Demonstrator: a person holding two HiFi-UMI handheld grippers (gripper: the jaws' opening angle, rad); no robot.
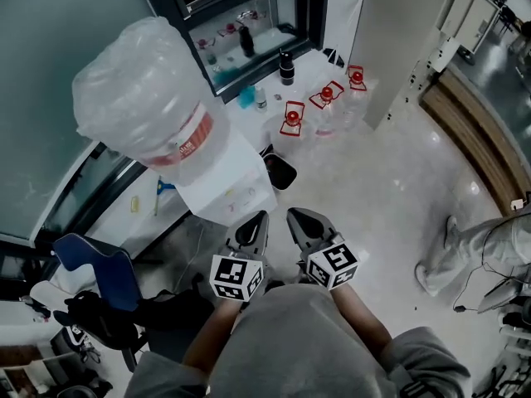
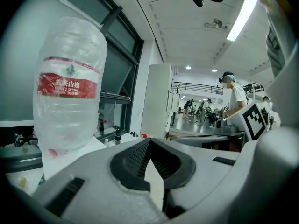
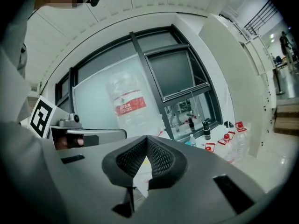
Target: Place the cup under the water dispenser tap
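The water dispenser [image 1: 226, 182] is a white box with a big clear bottle [image 1: 143, 94] with a red label upside down on top. Its tap is hidden from me. My left gripper [image 1: 254, 222] and right gripper [image 1: 304, 220] hang side by side just in front of the dispenser, both shut with nothing in them. In the left gripper view the bottle [image 2: 70, 87] stands left of the closed left gripper [image 2: 149, 141]. In the right gripper view the bottle [image 3: 130, 104] rises behind the closed right gripper [image 3: 146, 138]. I see no cup between either pair of jaws.
Three clear jugs with red caps [image 1: 324, 98] stand on the floor by the window. A black bottle [image 1: 286, 67] and a small teal object [image 1: 246, 97] sit near the window frame. A blue chair [image 1: 98, 272] is at lower left. A person's leg [image 1: 477, 251] is at right.
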